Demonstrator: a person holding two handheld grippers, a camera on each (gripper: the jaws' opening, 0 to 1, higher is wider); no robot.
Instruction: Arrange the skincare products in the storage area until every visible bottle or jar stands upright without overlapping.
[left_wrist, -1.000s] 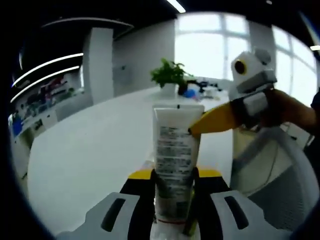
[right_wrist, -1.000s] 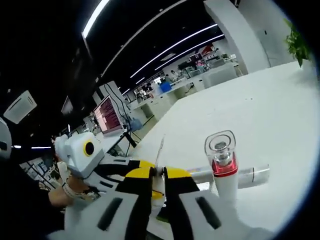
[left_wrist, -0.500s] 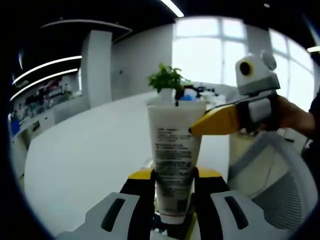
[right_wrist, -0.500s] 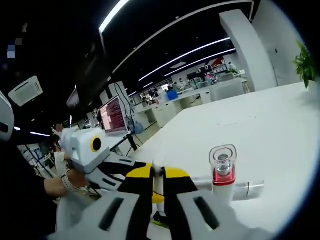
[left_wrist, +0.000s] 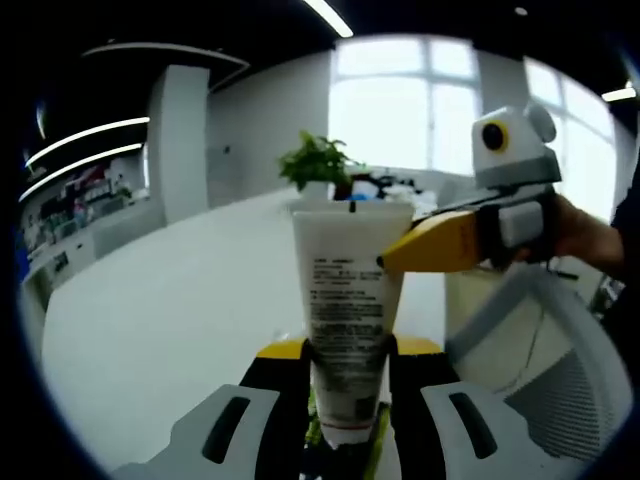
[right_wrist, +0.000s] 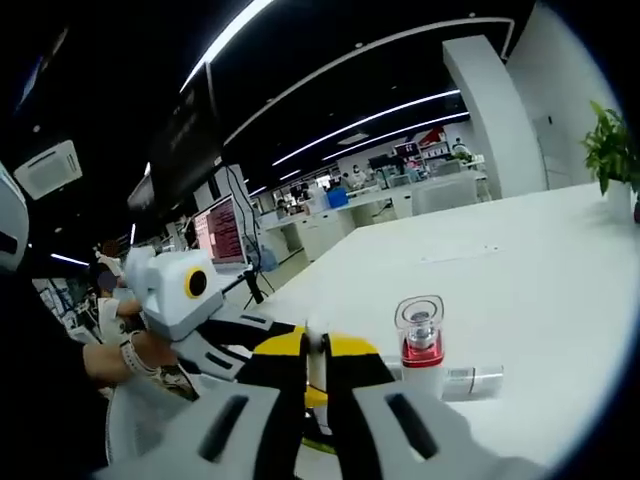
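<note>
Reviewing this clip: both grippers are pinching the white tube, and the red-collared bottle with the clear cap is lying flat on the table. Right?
Not quite: in the right gripper view the red-collared bottle stands upright on the table. Both the left gripper and the right gripper do pinch the white tube.

White tabletop (right_wrist: 520, 260) carries a clear-capped bottle (right_wrist: 420, 340) standing upright, a tube (right_wrist: 470, 378) lying just behind it, and a potted plant (left_wrist: 318, 165) far off.

You have a long white table (left_wrist: 170, 300) stretching away, with a potted green plant (left_wrist: 318, 163) at its far end. Bright windows (left_wrist: 400, 110) stand behind it. A lit monitor (right_wrist: 222, 232) sits far left.
</note>
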